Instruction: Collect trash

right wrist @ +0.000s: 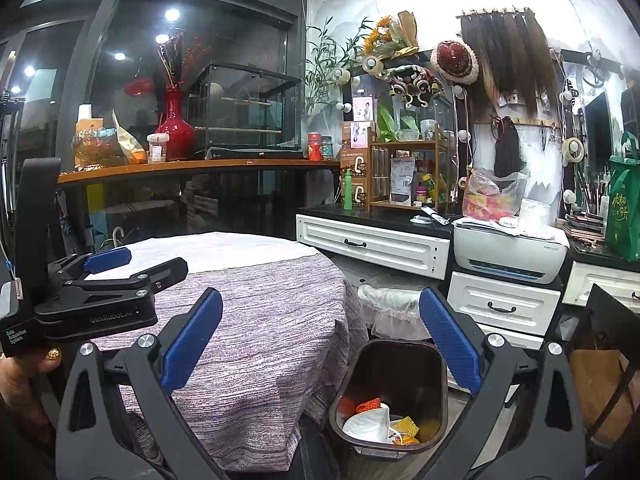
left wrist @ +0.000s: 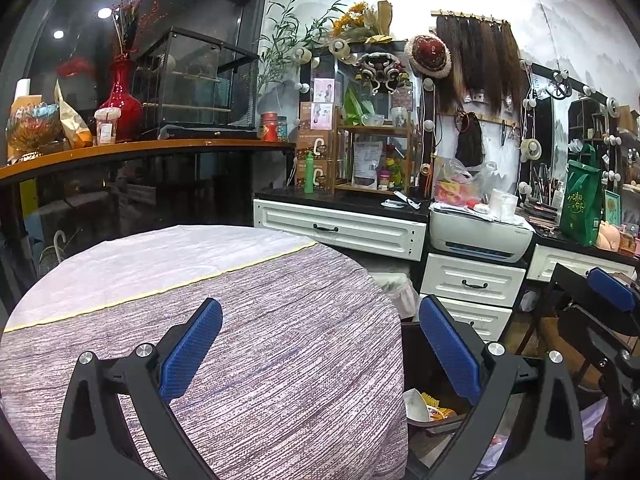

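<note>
So both jaws wide open, holding nothing | left gripper (left wrist: 320,344) over surface (left wrist: 280,360) | right gripper (right wrist: 320,340) above trash bin (right wrist: 400,364) | wrappers (right wrist: 384,424) inside

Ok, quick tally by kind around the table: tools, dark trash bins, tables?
Tools: 2, left tool and right tool, both open
Dark trash bin: 1
Table: 1
Total: 4

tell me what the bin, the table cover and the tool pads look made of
Bin: seemingly dark moulded plastic, with smooth walls and a rounded rim. Table cover: woven fabric, with streaky purple-grey threads, hanging in folds at the edge. Right tool pads: blue, finely textured, probably rubber or grippy plastic; the frames are matte black, likely plastic.
</note>
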`<state>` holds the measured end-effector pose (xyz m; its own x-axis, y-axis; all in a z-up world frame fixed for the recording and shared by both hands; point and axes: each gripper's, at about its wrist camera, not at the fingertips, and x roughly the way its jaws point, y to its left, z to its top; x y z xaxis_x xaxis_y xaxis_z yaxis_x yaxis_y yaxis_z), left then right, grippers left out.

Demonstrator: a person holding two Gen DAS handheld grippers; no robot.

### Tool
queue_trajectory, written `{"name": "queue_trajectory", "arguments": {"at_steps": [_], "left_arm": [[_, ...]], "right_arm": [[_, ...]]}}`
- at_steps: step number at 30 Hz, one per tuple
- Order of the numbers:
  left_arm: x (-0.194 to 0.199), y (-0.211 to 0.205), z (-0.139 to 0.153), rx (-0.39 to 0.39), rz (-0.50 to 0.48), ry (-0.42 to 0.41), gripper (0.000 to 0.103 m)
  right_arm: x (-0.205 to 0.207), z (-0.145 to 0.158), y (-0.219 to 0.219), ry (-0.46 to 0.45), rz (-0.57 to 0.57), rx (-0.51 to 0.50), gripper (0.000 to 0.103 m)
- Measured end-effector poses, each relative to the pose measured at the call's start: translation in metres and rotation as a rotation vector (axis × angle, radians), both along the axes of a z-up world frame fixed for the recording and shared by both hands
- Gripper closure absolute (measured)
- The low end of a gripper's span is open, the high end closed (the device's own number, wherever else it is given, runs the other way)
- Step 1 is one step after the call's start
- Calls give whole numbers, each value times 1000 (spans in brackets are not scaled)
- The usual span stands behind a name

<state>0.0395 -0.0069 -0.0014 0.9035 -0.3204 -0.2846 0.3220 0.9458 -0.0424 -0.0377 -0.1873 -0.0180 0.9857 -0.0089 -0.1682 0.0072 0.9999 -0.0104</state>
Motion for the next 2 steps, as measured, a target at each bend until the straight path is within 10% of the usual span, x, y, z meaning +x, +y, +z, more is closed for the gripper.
{"name": "queue_trajectory", "arguments": {"at_steps": [2], "left_arm": [[0,0,0,0,1,0,6]], "right_arm": [[0,-1,1,1,0,1,6]]}}
